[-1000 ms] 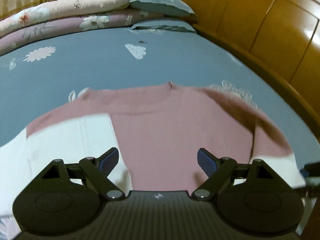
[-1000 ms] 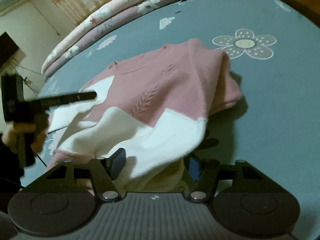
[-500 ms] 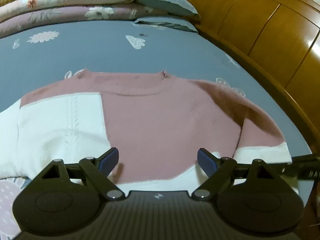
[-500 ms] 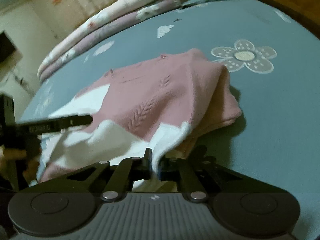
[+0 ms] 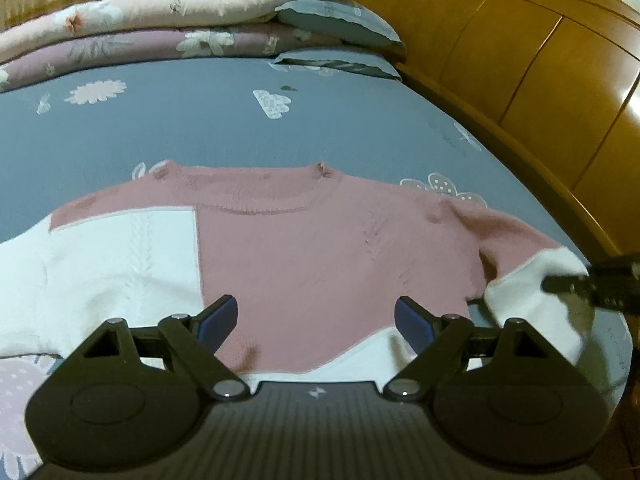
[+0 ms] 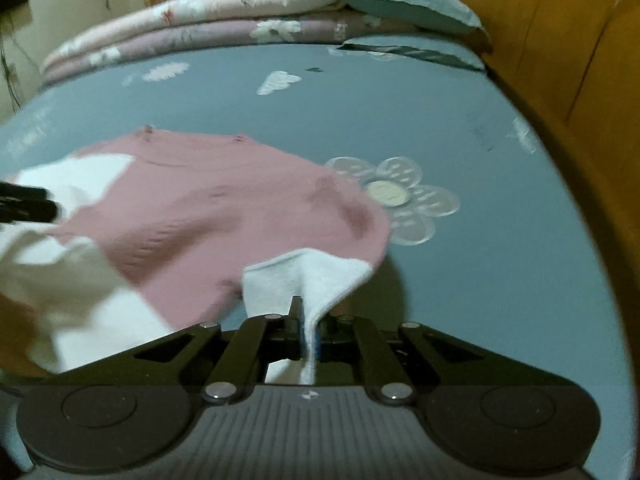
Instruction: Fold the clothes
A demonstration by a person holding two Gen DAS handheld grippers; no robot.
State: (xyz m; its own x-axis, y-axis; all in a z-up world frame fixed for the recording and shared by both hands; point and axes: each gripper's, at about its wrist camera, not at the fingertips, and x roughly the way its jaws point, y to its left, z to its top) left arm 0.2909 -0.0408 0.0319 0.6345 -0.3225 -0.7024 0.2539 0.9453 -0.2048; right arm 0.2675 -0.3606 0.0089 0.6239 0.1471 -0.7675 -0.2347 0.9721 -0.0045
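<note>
Sweater (image 5: pixel 320 256) lies flat on blue bedsheet (image 5: pixel 224 128). Right gripper (image 6: pixel 306 320) pinches its white cuff (image 6: pixel 304 280). Left gripper (image 5: pixel 316 316) spread above the hem. Quilts (image 5: pixel 160 28) at 12 o'clock, headboard (image 5: pixel 540 80) at 2 o'clock.

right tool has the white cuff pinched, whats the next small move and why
Probably carry the cuff inward over the pink body of the sweater. The right tool is shut on the cuff, the sleeve is lifted off the bedsheet, and the left tool hovers open, holding nothing.
</note>
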